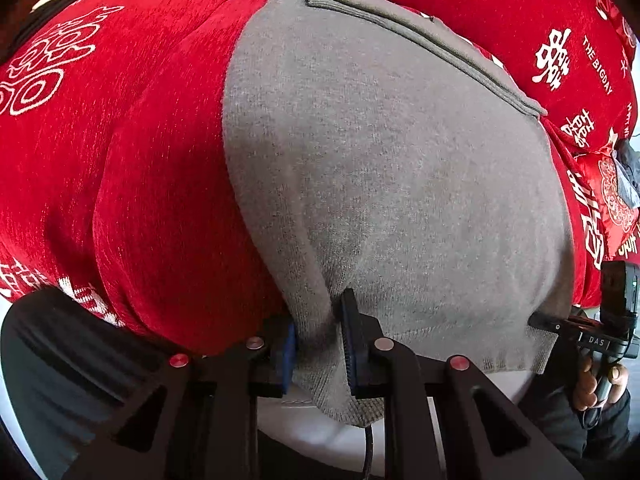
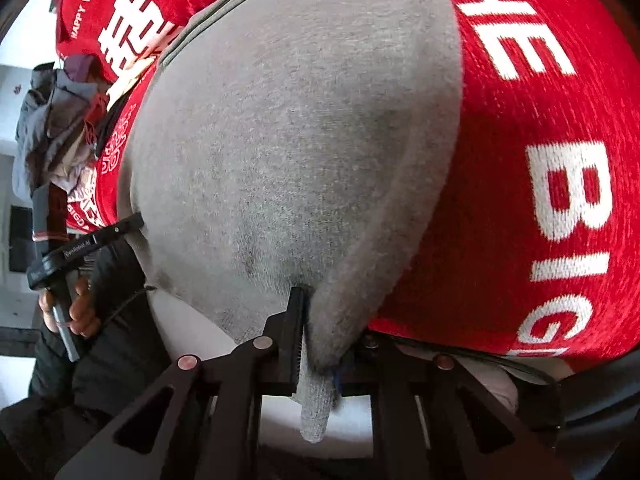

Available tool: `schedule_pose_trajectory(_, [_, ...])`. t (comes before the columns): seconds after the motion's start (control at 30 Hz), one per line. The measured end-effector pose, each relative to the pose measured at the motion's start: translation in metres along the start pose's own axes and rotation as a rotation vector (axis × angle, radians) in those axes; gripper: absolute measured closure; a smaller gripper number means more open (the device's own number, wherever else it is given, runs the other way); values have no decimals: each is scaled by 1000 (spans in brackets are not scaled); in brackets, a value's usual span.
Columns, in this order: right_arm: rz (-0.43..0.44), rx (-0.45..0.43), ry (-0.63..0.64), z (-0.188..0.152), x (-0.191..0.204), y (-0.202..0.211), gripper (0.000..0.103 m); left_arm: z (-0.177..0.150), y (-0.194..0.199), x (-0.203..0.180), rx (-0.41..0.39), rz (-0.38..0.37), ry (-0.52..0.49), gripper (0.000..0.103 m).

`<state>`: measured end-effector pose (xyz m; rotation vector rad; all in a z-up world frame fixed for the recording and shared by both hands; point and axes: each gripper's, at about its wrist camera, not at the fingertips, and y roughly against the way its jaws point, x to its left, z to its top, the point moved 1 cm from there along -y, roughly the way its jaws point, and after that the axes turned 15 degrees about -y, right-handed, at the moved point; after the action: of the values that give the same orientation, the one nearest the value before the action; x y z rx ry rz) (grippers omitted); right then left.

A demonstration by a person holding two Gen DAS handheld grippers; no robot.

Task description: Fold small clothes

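A grey knitted garment (image 1: pixel 380 168) lies spread on a red blanket (image 1: pixel 120 160) with white lettering. My left gripper (image 1: pixel 320 344) is shut on the garment's near left corner, and the ribbed hem hangs down between its fingers. My right gripper (image 2: pixel 316 340) is shut on the near right corner of the same garment (image 2: pixel 300 140); its right finger is hidden behind the cloth. The right gripper also shows in the left wrist view (image 1: pixel 548 322) at the hem's far end, and the left gripper in the right wrist view (image 2: pixel 132 224). The garment's far part is folded over with a seam edge (image 1: pixel 420 44).
The red blanket (image 2: pixel 540 160) covers the whole surface. A heap of other clothes (image 2: pixel 60 120) lies at the far left in the right wrist view. A red embroidered cushion (image 1: pixel 612 192) sits at the right. White floor (image 2: pixel 192 328) shows below the blanket's edge.
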<state>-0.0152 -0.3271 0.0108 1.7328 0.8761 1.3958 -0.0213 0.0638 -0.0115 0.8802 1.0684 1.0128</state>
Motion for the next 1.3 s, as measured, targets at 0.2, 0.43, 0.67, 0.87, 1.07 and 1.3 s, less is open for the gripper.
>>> schedule_pose_trajectory(0.2, [34, -63, 12, -3, 3, 11, 96, -1, 4, 5, -3, -21, 7, 90])
schedule_pose_trajectory(0.43, [93, -164, 97, -7, 19, 34, 97, -7, 33, 15, -101, -83, 16, 90])
schedule_pose_trajectory(0.67, [252, -296, 102, 1, 14, 82, 97, -3, 54, 21, -221, -129, 51, 90])
schedule_pose_trajectory(0.87, [350, -359, 102, 12, 16, 114, 97, 18, 84, 12, -328, -161, 52, 90])
schedule_pose_trajectory(1.07, [468, -373, 208, 13, 49, 139, 97, 42, 104, 10, -376, -216, 65, 90])
schedule_pose_trajectory(1.3, [477, -395, 201, 36, 61, 144, 97, 67, 108, 14, -406, -199, 68, 90])
